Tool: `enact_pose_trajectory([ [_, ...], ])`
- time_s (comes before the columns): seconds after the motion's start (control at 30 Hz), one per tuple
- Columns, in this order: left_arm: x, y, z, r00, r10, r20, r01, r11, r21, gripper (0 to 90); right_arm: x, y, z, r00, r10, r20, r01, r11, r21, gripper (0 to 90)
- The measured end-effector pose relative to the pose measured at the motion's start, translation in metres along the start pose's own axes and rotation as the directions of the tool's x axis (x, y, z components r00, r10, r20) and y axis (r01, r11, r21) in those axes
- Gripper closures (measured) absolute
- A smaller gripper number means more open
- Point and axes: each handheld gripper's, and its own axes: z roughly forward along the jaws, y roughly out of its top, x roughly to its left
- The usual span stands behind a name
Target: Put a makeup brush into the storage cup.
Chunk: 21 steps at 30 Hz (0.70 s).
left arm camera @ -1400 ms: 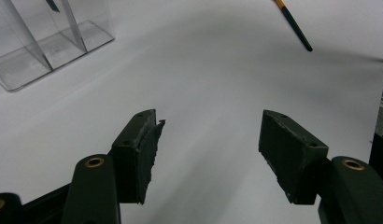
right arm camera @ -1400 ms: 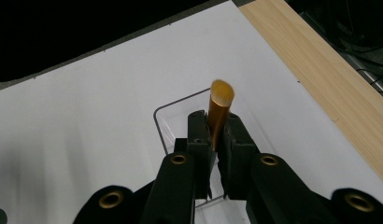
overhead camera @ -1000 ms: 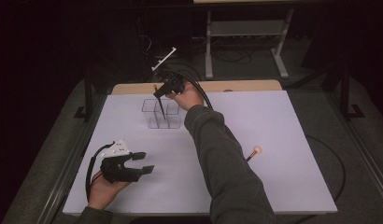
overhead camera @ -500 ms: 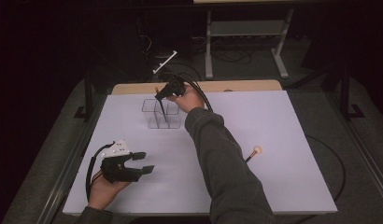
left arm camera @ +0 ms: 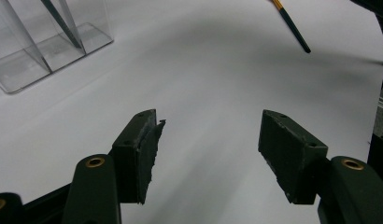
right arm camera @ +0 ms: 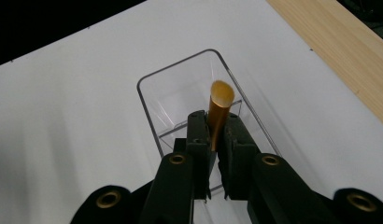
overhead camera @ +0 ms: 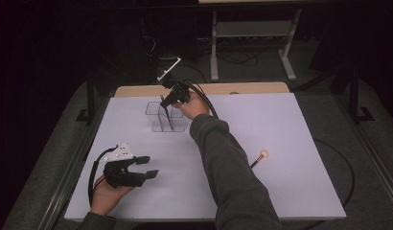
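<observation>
Setting: a lab or recording studio, dim apart from the lit work area.
Table: covered by a plain white sheet, with a bare wooden strip along the far edge at 12 o'clock.
Floor: grey carpet around the table, with a black cable looping across it at 3 o'clock.
Background: a metal-framed stand at 12 o'clock, with loose cables lying on the floor beneath it.
Surroundings: black and unlit on all sides at 9 and 3 o'clock.
Equipment: hand-held gripper tools trailing cables, as on a data-collection rig.
</observation>
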Motion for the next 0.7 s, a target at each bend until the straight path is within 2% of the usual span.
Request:
enact_pose_trajectory([
  [0.17, -0.0010, 0.0008, 0.0002, 1.0000, 0.005, 0.006, -0.005, 1.0000, -0.002, 37.6, 0.0000, -0.0023, 0.0030, 0.9999, -0.002, 0.014, 0.002, 1.000, 0.013, 80.7],
  [0.2, -0.0010, 0.0008, 0.0003, 1.0000, 0.006, 0.006, -0.006, 1.0000, -0.002, 37.6, -0.0001, -0.0027, 0.0027, 0.9999, 0.004, 0.012, -0.004, 1.000, 0.009, 77.1],
  [0.47, -0.0013, 0.0008, 0.0005, 0.9999, 0.008, 0.007, -0.008, 1.0000, 0.002, 37.7, 0.0007, -0.0039, -0.0004, 0.9999, 0.004, 0.013, -0.005, 1.000, 0.017, 76.8],
  [0.7, -0.0011, 0.0009, 0.0012, 0.9999, 0.009, 0.006, -0.009, 0.9999, 0.005, 37.7, 0.0022, -0.0062, -0.0059, 0.9999, -0.005, 0.012, 0.006, 1.000, -0.002, 76.3],
])
